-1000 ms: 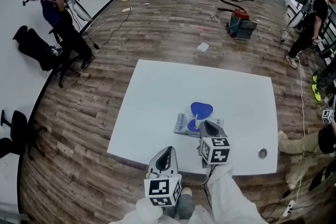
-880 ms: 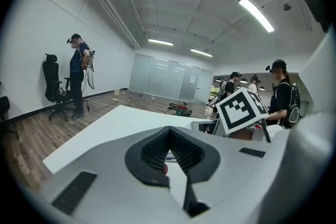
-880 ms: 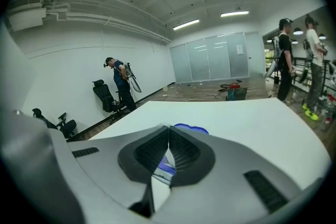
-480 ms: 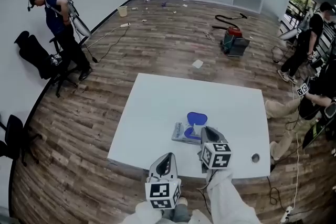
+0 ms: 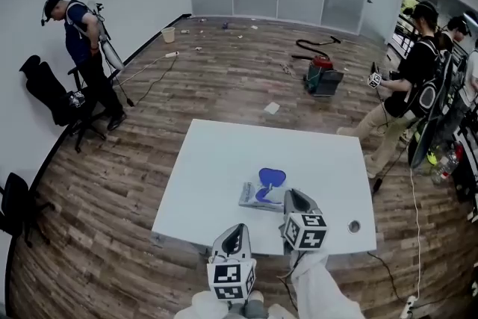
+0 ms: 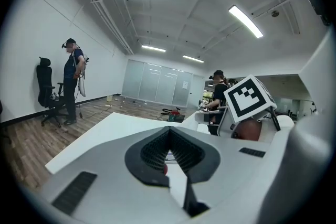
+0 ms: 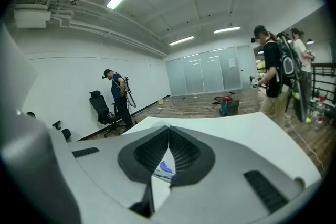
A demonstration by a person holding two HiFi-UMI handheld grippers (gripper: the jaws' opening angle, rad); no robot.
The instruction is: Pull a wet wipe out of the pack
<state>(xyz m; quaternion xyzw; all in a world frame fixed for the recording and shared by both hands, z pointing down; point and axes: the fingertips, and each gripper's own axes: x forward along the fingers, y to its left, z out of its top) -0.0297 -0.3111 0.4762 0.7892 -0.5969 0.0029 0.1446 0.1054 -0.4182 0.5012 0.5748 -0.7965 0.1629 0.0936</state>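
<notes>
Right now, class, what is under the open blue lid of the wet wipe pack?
The blue oval lid is flipped back off the pale wet wipe pack, baring a blue patch. The right gripper hides the pack's right end.

The white tabletop (image 5: 216, 160) lies open left of and beyond the flat blue-lidded wipe pack (image 5: 258, 196); the right tool (image 5: 288, 194) crowds its right side.
</notes>
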